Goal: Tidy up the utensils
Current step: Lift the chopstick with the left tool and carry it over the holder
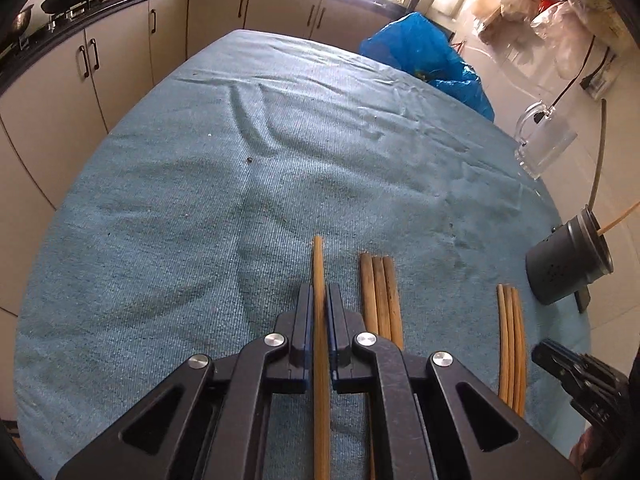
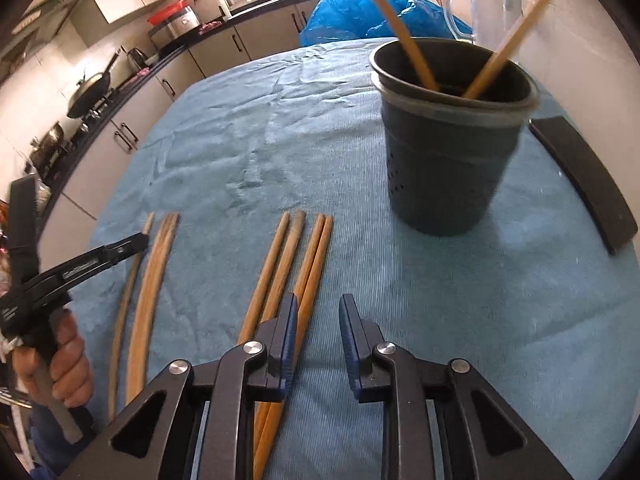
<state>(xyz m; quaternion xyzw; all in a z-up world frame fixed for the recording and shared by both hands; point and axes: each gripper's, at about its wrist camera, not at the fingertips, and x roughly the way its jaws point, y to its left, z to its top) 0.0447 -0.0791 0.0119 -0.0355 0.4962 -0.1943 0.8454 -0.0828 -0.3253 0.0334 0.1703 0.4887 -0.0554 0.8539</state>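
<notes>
My left gripper [image 1: 320,292] is shut on a single wooden chopstick [image 1: 318,264] that lies lengthwise between its jaws on the blue cloth [image 1: 200,184]. Three more chopsticks [image 1: 380,292] lie just right of it, and another three [image 1: 512,344] further right. The dark utensil holder [image 1: 568,264] stands at the right table edge. In the right wrist view my right gripper [image 2: 318,304] is open and empty above the cloth, beside several chopsticks [image 2: 296,264]. The holder [image 2: 448,140] stands ahead of it with two chopsticks [image 2: 404,36] inside. The left gripper [image 2: 120,248] shows at the left.
A clear glass mug [image 1: 544,140] stands at the table's far right edge. A blue plastic bag [image 1: 424,52] sits beyond the table. A flat black object [image 2: 588,184] lies right of the holder. Kitchen cabinets [image 1: 100,60] line the left and far sides.
</notes>
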